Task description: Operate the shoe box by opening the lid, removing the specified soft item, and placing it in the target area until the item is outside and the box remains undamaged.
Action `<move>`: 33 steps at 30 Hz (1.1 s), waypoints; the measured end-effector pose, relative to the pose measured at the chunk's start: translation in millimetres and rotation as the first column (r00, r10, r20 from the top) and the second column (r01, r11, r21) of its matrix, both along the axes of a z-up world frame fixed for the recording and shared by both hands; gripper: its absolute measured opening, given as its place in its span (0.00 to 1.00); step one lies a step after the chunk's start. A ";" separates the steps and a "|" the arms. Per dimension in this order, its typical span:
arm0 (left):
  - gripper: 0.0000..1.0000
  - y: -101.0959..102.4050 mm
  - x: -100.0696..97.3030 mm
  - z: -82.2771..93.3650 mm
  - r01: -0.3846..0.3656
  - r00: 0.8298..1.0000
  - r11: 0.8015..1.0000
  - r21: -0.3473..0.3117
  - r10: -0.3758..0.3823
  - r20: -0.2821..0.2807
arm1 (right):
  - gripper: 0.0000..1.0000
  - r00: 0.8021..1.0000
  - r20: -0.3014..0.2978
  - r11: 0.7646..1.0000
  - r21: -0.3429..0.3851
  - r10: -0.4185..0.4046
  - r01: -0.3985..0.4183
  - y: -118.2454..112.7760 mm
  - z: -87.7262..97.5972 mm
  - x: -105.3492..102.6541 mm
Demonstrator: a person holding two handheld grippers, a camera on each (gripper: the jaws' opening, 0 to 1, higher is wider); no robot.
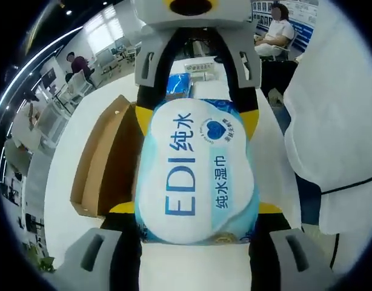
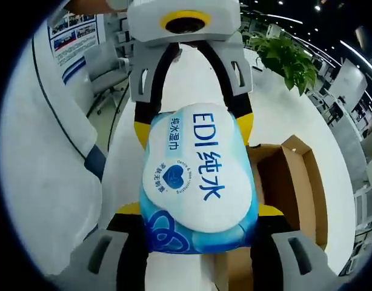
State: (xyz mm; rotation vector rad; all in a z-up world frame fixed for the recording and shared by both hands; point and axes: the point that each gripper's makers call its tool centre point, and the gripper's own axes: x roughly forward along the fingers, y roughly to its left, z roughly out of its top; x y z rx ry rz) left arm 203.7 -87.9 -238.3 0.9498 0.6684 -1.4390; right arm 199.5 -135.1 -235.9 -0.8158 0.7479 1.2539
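Observation:
A soft pack of wet wipes (image 1: pixel 195 170), white and light blue with "EDI" printed on it, hangs above the white table. It is gripped from its two opposite ends. My left gripper (image 1: pixel 195 212) is shut on the near end, its yellow tips pressing both sides. My right gripper (image 1: pixel 197 118) faces it and is shut on the far end. In the right gripper view the same pack (image 2: pixel 198 176) sits between my right gripper (image 2: pixel 198 212) below and my left gripper (image 2: pixel 194 124) above. The brown cardboard shoe box (image 1: pixel 95 176) lies open beside and under the pack, its inside (image 2: pixel 295 182) partly hidden.
A white table (image 1: pixel 65 182) carries the box. Beyond the pack lie a blue packet (image 1: pixel 179 85) and a white item (image 1: pixel 201 65). A person in white clothing (image 1: pixel 337 121) stands close by, and another person sits farther off (image 1: pixel 277 30). A potted plant (image 2: pixel 289 57) stands past the table.

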 end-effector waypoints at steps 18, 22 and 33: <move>0.72 20.4 -35.4 -56.8 0.024 0.998 0.999 0.046 -0.021 -0.062 | 0.67 0.998 -0.062 1.000 0.000 -0.029 0.029 18.9 -52.9 -37.1; 0.72 23.0 -38.5 -67.2 0.025 0.997 0.998 0.051 -0.021 -0.078 | 0.66 0.997 -0.076 0.999 -0.009 -0.032 0.032 21.0 -62.6 -40.5; 0.72 28.5 -36.2 -87.7 0.036 0.996 0.997 0.062 -0.031 -0.082 | 0.66 0.996 -0.071 0.999 -0.009 -0.047 0.046 26.0 -82.6 -38.9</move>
